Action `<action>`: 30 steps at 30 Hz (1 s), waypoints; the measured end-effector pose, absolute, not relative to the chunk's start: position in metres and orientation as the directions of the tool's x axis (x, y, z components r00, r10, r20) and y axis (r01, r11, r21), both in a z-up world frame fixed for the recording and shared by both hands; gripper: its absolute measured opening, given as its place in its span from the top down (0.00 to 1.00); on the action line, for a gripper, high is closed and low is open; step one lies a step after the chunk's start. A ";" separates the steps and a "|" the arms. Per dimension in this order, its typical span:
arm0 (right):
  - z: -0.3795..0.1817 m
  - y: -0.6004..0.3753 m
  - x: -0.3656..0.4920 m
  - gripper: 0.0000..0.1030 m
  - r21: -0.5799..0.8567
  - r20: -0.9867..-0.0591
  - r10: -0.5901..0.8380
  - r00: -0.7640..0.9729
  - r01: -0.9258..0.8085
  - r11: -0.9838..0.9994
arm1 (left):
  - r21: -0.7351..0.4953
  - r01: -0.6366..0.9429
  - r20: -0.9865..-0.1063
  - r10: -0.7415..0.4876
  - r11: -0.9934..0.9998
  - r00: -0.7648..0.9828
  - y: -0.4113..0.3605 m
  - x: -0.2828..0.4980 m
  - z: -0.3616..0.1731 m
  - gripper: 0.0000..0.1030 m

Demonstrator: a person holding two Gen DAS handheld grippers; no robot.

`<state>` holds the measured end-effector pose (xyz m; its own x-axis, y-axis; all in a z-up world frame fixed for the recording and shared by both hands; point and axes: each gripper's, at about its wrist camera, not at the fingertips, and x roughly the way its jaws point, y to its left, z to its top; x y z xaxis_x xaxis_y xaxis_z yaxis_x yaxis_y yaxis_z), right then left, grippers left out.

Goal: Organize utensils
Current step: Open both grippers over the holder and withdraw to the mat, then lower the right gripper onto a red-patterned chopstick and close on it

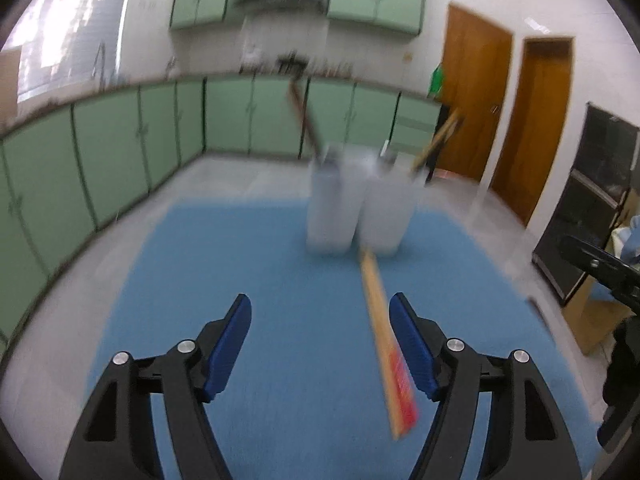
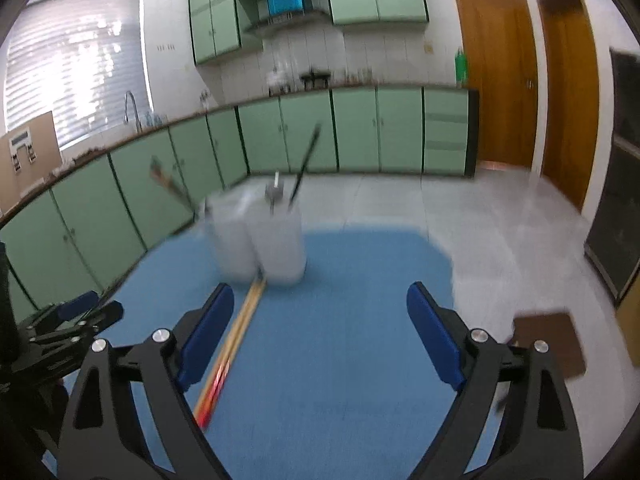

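between the left gripper fingers: nothing gripped, jaws spread wide, blue pads clear of everything. the wooden chopsticks lie flat on the blue mat, just inside the right-hand pad, red-banded end toward the gripper, far end running up to the base of the containers; whether the pad touches them i can't tell, blur is heavy. ahead of the left gripper, near the far edge of the mat, two white containers stand side by side, touching, with stick-like utensils leaning out of each. right gripper is also wide open and empty; in its view the chopsticks lie just beside its left-hand pad, slanting from near the pad up to the white containers, which sit ahead and a bit left. a dark utensil and a short metal-looking one stick out of the nearer container, a brownish one out of the other. the left gripper shows at the left edge of the right wrist view, low over the blue mat. a brown flat item sits off the mat to the right of the right gripper, too blurred to identify.
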<state>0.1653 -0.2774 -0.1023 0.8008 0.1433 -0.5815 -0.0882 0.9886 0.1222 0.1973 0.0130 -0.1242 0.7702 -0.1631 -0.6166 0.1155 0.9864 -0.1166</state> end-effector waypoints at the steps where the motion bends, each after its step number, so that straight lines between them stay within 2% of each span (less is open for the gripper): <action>1: -0.110 -0.272 0.161 0.17 0.119 -0.597 0.139 0.790 -0.084 0.989 | -0.112 0.103 -0.632 -0.151 0.988 0.760 0.016 0.192 -0.134 0.32; 5: -0.151 -0.249 0.145 0.17 0.129 -0.677 0.162 0.718 -0.101 0.987 | -0.074 0.086 -0.685 -0.114 0.994 0.719 0.021 0.179 -0.161 0.32; 10: -0.176 -0.222 0.134 0.17 0.103 -0.723 0.160 0.672 -0.125 0.987 | -0.049 0.084 -0.721 -0.093 0.995 0.687 0.022 0.174 -0.178 0.32; 21: -0.197 -0.192 0.147 0.17 0.095 -0.779 0.176 0.601 -0.165 0.982 | -0.007 0.060 -0.764 -0.044 0.998 0.644 0.019 0.174 -0.201 0.29; 30: -0.199 -0.179 0.161 0.21 0.074 -0.785 0.172 0.596 -0.186 0.980 | -0.023 0.051 -0.781 -0.050 0.998 0.622 0.020 0.178 -0.204 0.29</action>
<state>0.1610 -0.1790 -0.1988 0.5958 0.1720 -0.7845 -0.1857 0.9798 0.0737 0.1785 0.0204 -0.2039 0.6223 -0.0502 -0.7812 0.0513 0.9984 -0.0233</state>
